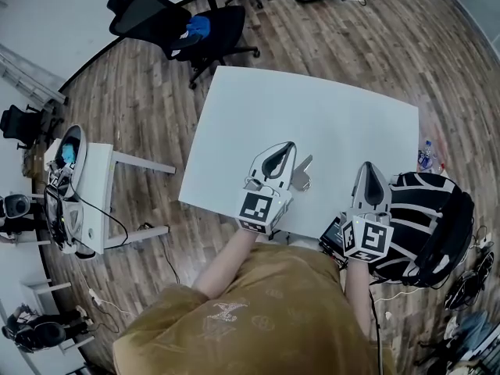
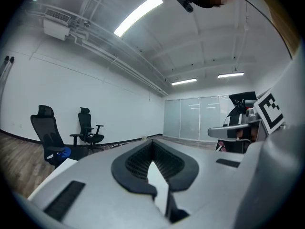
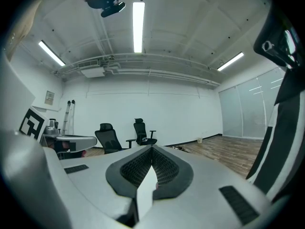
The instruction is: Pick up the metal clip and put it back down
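Wood floor surrounds a white tabletop (image 1: 312, 116) at the frame's middle. On it, low and centre, lies the metal clip (image 1: 301, 175), just beside the left gripper (image 1: 286, 151). The right gripper (image 1: 369, 170) is near the lower right. Both have their jaws pressed together on nothing. The clip looks small, stiff, light and probably slick, so pinching across its raised part seems safest.

From where I sit, the table (image 1: 312, 108) takes the middle of the floor. The metal clip (image 1: 303, 176) lies on it near the front edge, just right of my left gripper (image 1: 286, 151). My right gripper (image 1: 369, 170) is further right, over that same edge. A chair (image 1: 183, 26) stands behind the table's far left corner, a side table (image 1: 98, 170) to its left, and a bottle (image 1: 425, 155) on the floor beside its right edge.
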`<state>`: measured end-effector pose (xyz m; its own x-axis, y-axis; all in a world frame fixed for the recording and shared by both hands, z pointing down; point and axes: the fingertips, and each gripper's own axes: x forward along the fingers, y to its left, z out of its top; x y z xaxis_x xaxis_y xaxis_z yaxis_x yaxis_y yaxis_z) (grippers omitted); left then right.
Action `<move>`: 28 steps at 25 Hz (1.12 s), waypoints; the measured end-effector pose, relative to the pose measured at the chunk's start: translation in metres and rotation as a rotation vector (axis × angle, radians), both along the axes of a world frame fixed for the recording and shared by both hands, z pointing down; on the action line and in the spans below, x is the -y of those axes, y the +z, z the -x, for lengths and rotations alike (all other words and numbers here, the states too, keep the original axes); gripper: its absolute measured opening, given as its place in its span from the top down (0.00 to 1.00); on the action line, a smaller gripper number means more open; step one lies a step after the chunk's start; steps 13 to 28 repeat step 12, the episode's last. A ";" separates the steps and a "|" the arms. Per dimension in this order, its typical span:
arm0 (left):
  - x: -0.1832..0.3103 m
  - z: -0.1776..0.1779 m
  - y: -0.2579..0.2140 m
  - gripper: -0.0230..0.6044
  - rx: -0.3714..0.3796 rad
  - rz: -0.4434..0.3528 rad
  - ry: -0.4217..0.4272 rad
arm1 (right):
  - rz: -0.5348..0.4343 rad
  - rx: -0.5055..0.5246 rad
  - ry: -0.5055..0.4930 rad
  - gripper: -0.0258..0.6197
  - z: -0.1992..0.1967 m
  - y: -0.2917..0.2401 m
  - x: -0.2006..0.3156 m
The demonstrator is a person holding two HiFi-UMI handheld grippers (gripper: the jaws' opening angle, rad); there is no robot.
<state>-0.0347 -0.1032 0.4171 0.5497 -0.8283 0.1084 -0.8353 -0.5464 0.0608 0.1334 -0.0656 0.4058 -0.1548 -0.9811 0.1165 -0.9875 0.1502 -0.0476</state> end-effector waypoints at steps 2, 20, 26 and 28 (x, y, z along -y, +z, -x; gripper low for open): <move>0.000 0.001 0.001 0.95 0.001 0.003 0.000 | 0.005 0.001 0.000 0.95 0.000 0.001 -0.001; 0.001 -0.002 0.008 0.95 0.011 0.018 -0.002 | 0.022 0.005 0.001 0.95 -0.002 0.007 -0.003; 0.001 -0.002 0.008 0.95 0.011 0.018 -0.002 | 0.022 0.005 0.001 0.95 -0.002 0.007 -0.003; 0.001 -0.002 0.008 0.95 0.011 0.018 -0.002 | 0.022 0.005 0.001 0.95 -0.002 0.007 -0.003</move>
